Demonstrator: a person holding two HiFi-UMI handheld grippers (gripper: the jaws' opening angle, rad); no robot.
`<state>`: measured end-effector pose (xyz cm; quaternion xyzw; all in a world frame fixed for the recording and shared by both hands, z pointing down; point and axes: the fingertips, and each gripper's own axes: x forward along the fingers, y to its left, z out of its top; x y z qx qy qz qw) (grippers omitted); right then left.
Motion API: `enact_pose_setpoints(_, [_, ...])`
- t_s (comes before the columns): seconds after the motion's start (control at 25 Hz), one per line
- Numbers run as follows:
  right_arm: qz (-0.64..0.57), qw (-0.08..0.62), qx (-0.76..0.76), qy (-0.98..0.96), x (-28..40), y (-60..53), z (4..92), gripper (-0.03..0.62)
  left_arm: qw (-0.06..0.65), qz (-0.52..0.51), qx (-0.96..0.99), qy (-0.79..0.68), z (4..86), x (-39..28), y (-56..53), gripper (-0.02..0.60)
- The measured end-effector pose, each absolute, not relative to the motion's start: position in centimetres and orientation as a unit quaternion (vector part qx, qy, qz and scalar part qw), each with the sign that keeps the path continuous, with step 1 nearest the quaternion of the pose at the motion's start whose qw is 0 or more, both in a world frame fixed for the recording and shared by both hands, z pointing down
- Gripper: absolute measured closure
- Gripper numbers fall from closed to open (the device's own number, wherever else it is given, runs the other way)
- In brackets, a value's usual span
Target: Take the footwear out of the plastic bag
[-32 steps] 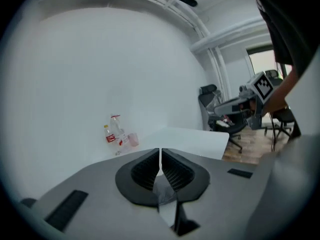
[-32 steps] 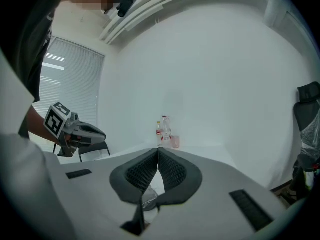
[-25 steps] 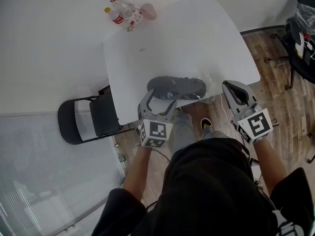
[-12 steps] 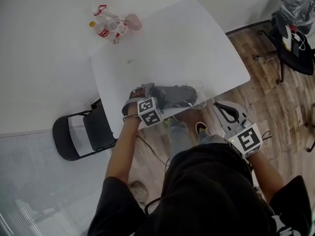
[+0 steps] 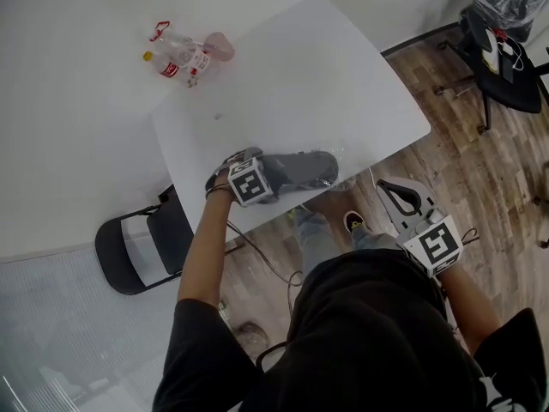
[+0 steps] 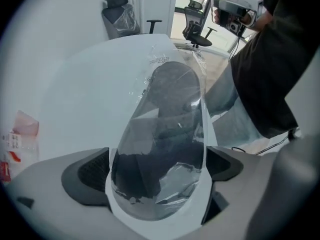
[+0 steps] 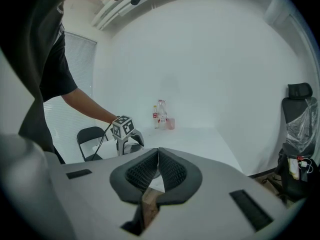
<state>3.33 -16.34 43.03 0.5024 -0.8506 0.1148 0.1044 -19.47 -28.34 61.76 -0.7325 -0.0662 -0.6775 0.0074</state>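
Note:
A dark grey slipper [image 5: 298, 168] in a clear plastic bag [image 5: 336, 154] lies near the front edge of the white table [image 5: 283, 75]. My left gripper [image 5: 254, 166] is at the slipper's left end. In the left gripper view its jaws stand wide open on either side of the bagged slipper [image 6: 165, 134], and the pads [image 6: 90, 171] sit right beside the plastic. My right gripper [image 5: 396, 191] hangs off the table's front right, away from the bag. It is shut with nothing in it, and its pads [image 7: 170, 171] meet.
Two plastic bottles [image 5: 176, 58] and a pink cup [image 5: 219, 45] stand at the table's far left corner. A black folding chair [image 5: 141, 247] sits left of the table. An office chair with a bag [image 5: 502, 24] stands on the wood floor at far right.
My left gripper has moved forward onto the table to the slipper's left end and opened wide around the bag. The right gripper has stayed shut off the table's edge.

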Motion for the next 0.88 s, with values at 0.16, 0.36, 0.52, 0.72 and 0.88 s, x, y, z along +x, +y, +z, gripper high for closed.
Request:
enact_pose_setpoints(0.16, [0.115,0.111,0.507,-0.847,3.4,-16.1,43.5,0.576,-0.056,-0.680,-0.723,-0.110,60.2,-20.2,-28.6,-0.003])
enact_pose_setpoints(0.36, [0.111,0.117,0.517,-0.841,3.4,-16.5,43.4,0.576,-0.158,-0.673,-0.712,-0.125,59.9,-21.4,-29.2,-0.003])
enact_pose_setpoints(0.52, [0.111,0.122,0.523,-0.836,3.3,-16.5,43.3,0.576,-0.168,-0.670,-0.713,-0.121,60.3,-21.1,-29.4,-0.002])
enact_pose_setpoints(0.72, [0.111,0.119,0.514,-0.842,1.8,-17.4,43.3,0.576,-0.133,-0.683,-0.709,-0.114,60.6,-21.1,-29.3,0.000])
enact_pose_setpoints(0.88, [0.102,0.116,0.492,-0.857,0.3,-17.8,42.9,0.576,-0.122,-0.681,-0.715,-0.096,60.5,-21.0,-29.1,0.145])
